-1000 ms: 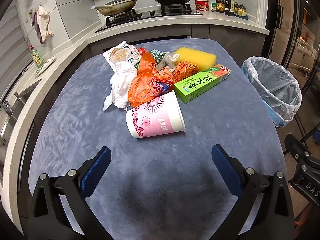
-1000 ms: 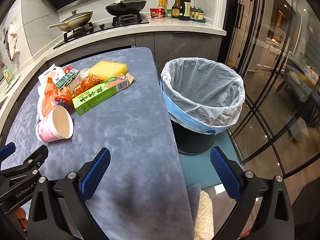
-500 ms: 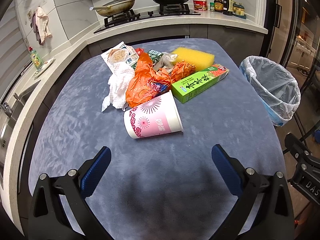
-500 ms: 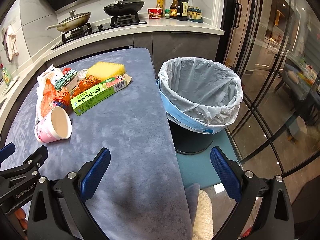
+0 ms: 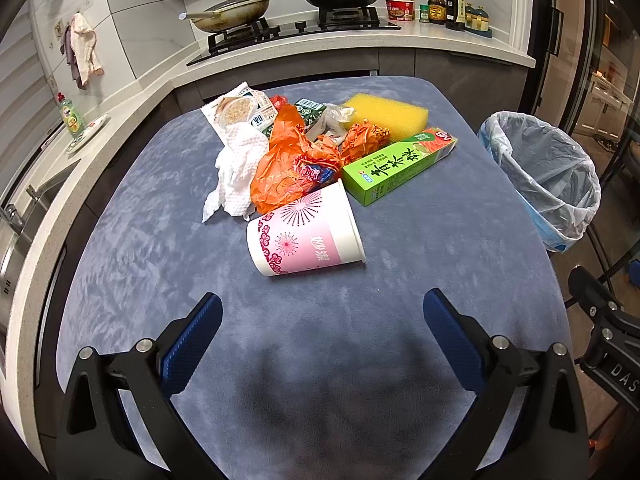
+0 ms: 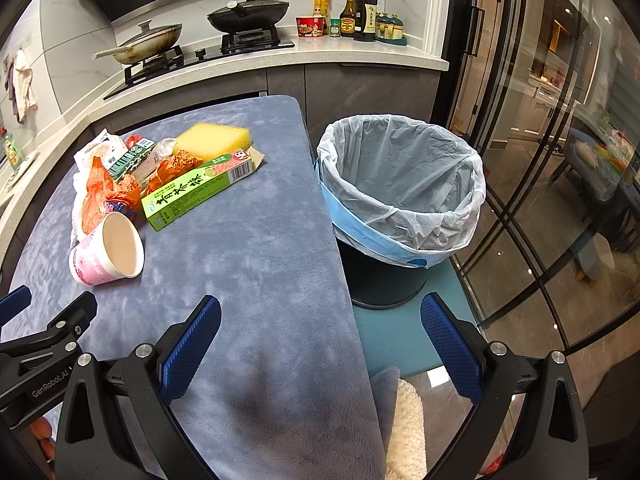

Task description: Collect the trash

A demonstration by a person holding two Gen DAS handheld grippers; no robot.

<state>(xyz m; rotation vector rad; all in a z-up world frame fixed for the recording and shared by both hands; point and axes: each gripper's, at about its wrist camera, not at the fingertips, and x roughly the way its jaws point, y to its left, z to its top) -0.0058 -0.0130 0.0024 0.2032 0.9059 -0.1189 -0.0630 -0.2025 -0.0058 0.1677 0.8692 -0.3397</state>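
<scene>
Plastic-lined bin (image 6: 404, 184) and tipped pink cup (image 6: 106, 252) hold nothing; both tongs wide.

On the tabletop (image 5: 400, 280) a cup (image 5: 306, 236) lies on its side nearest the camera, a box (image 5: 400, 166) behind it to the right, a sponge (image 5: 386, 112) behind the box, wrappers (image 5: 294, 164) and a paper towel (image 5: 236, 172) to the left, and a bin (image 6: 400, 184) stands off the right edge.

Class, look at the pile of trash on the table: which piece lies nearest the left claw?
The pink paper cup, lying on its side at the front of the pile. The orange bag, green box and yellow sponge all sit farther from the left claw.
</scene>
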